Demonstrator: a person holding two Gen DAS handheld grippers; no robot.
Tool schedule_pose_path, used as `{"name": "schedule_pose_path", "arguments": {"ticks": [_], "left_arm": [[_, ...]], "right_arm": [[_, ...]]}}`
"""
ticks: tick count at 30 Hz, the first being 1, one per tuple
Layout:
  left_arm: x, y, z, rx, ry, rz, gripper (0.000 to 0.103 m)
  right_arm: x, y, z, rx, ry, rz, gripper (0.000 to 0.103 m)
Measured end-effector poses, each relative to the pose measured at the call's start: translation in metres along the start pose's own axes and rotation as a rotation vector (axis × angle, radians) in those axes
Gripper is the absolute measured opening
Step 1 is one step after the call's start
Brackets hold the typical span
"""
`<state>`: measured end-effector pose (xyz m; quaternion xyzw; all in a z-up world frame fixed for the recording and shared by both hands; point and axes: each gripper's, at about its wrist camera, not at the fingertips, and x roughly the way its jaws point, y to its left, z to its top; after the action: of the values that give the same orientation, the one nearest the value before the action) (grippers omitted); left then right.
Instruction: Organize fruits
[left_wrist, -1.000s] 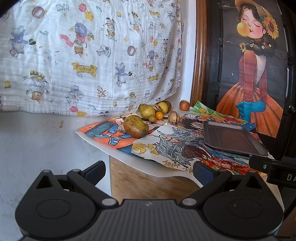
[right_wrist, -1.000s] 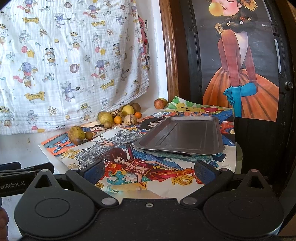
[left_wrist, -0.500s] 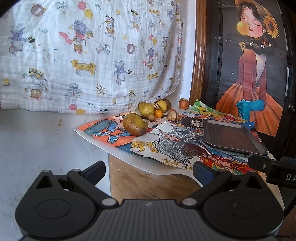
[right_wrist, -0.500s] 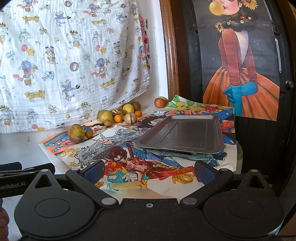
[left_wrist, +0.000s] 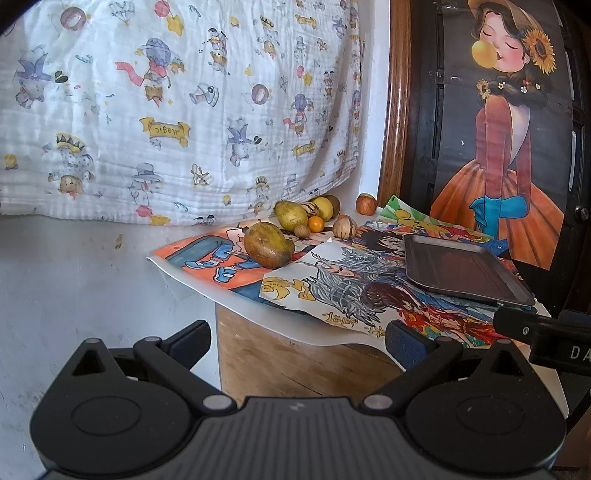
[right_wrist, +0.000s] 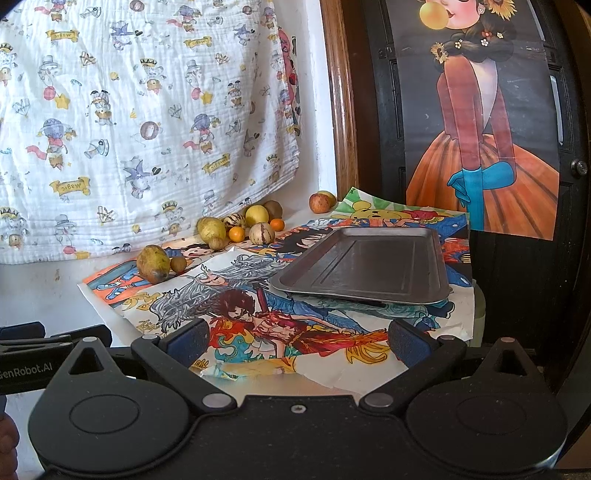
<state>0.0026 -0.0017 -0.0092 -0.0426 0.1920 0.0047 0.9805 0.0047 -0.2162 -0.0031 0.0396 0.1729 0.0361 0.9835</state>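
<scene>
Several fruits lie on cartoon-printed paper on a small table. A large green-brown mango (left_wrist: 268, 249) (right_wrist: 153, 263) sits nearest the left edge, with a small brown fruit (right_wrist: 178, 264) beside it. Behind are a yellow-green pear (left_wrist: 290, 216) (right_wrist: 211, 229), a small orange (left_wrist: 316, 223) (right_wrist: 236, 233), a striped pale fruit (left_wrist: 344, 228) (right_wrist: 261, 233), a yellow lemon (right_wrist: 256, 215) and a red apple (left_wrist: 366, 204) (right_wrist: 320, 202) by the wall. A dark metal tray (left_wrist: 461, 269) (right_wrist: 369, 266) lies empty at the right. My left gripper (left_wrist: 297, 341) and right gripper (right_wrist: 295, 339) are both open, short of the table.
A patterned white cloth (left_wrist: 177, 110) hangs on the wall behind the fruits. A dark door with a poster of a girl in an orange dress (right_wrist: 484, 147) stands right of the table, beside a wooden frame (right_wrist: 341, 110). The paper overhangs the table's wooden front (left_wrist: 288, 362).
Both views have shifted slightly; the fruits and tray sit a little lower and closer in the left wrist view. Nothing on the table has moved, and both grippers stay open.
</scene>
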Motion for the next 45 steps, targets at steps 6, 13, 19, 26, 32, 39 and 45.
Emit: {"name": "schedule_pose_path", "arguments": {"ticks": [6,13,19,26,32,39,45], "left_arm": [[0.0,0.0,0.0,-0.001,0.0,0.001,0.103],[0.0,0.0,0.001,0.002,0.006,0.004,0.103],[-0.004,0.005,0.012,-0.011,0.04,-0.007,0.103],[0.001,0.018,0.038,-0.057,0.054,-0.036,0.103],[0.024,0.03,0.065,-0.066,0.05,-0.036,0.103],[0.064,0.037,0.09,-0.047,0.066,-0.01,0.103],[0.098,0.043,0.097,-0.012,0.1,0.003,0.103]], "right_arm": [[-0.001,0.0,0.003,0.0,0.0,0.0,0.103],[-0.001,0.0,0.008,0.01,-0.007,-0.009,0.103],[-0.006,-0.001,0.032,-0.023,0.023,0.039,0.103],[0.006,-0.009,0.073,-0.08,0.114,0.217,0.103],[0.038,-0.008,0.106,-0.145,0.179,0.27,0.103],[0.091,-0.008,0.143,-0.167,0.22,0.332,0.103],[0.138,-0.016,0.169,-0.169,0.235,0.336,0.103]]}}
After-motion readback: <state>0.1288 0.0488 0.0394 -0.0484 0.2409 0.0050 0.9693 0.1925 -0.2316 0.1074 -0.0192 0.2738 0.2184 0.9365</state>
